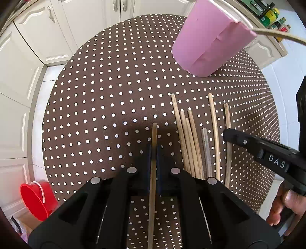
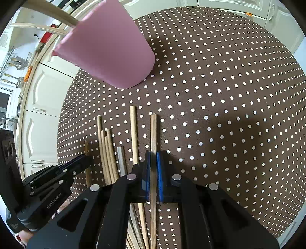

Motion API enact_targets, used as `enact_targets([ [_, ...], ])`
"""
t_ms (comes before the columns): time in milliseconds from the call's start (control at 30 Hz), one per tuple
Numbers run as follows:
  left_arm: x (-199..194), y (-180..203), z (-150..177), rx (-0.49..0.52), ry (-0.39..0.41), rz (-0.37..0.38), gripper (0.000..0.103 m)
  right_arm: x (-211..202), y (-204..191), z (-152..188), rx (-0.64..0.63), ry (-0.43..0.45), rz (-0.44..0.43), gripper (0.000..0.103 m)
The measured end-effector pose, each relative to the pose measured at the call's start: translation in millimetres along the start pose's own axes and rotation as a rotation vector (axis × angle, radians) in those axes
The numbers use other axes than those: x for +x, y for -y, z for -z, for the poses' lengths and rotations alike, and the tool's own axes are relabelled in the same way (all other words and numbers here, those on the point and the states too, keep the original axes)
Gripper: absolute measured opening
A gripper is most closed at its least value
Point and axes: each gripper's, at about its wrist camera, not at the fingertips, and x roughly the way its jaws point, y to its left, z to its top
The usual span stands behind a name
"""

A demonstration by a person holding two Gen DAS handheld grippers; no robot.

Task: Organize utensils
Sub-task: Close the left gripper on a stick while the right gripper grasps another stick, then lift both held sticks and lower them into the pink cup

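Several wooden chopsticks and one grey chopstick lie side by side on the polka-dot table. My left gripper is shut on a single wooden chopstick just left of the row. My right gripper is shut on another wooden chopstick at the row's right end; it also shows in the left wrist view. A pink cup stands beyond the row with chopsticks sticking out of it; it also shows in the right wrist view.
White kitchen cabinets surround the round table. A red bucket sits on the floor at lower left. Bottles stand on a counter at the far right.
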Motion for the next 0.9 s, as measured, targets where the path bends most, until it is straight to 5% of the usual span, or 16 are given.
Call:
enact_targets([
  [533,-90,35,-6,0.12,0.15,0.109,0.005,-78,-11,30,-0.021,0.18,-0.099,0.005],
  [900,-161,39,17,0.192,0.273,0.159,0.005,-137,-62,61,-0.095,0.35,-0.087,0.005],
])
